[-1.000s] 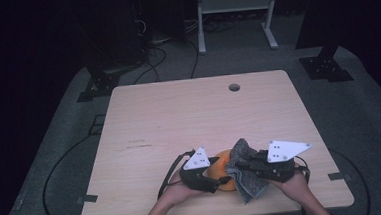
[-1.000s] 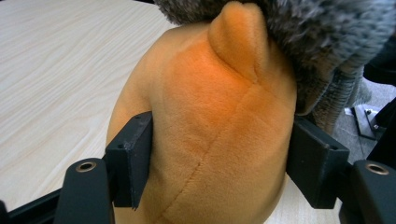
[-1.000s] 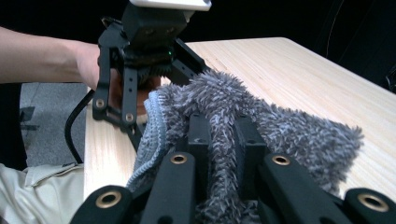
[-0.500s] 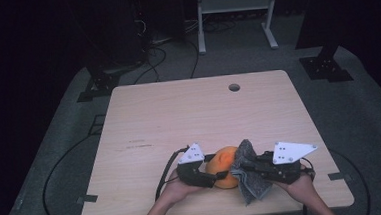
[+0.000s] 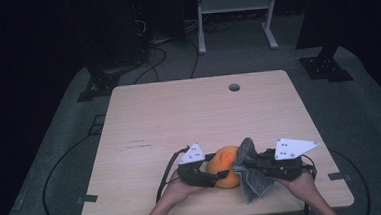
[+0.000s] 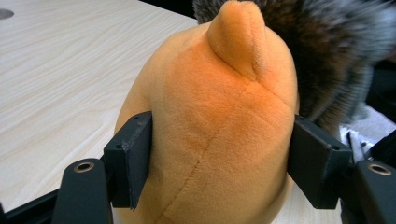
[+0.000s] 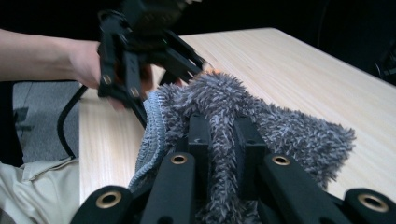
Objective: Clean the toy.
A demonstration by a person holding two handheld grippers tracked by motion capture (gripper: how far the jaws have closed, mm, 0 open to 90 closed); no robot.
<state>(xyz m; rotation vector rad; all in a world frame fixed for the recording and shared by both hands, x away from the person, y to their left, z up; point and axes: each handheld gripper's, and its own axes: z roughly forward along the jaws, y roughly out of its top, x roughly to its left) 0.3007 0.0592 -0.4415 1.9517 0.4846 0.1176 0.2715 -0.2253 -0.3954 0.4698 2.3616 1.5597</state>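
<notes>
slippage is the main risk: the left gripper (image 5: 221, 174) clamps the orange plush toy (image 6: 219, 126) at the table's (image 5: 179, 118) near edge, its jaws just easing wider, so rubbing by the grey cloth (image 7: 261, 121), pinched tight in the right gripper (image 7: 223, 140), could push the toy free.

your high view is dim: the table (image 5: 179, 118) is evenly lit from above, the room behind nearly black. shadows are soft and there's no glare. in the left gripper view the plush (image 6: 215, 130) is sharp, the cloth (image 6: 327, 51) behind it blurred. in the right gripper view the other hand (image 7: 88, 60) smears softly.
</notes>
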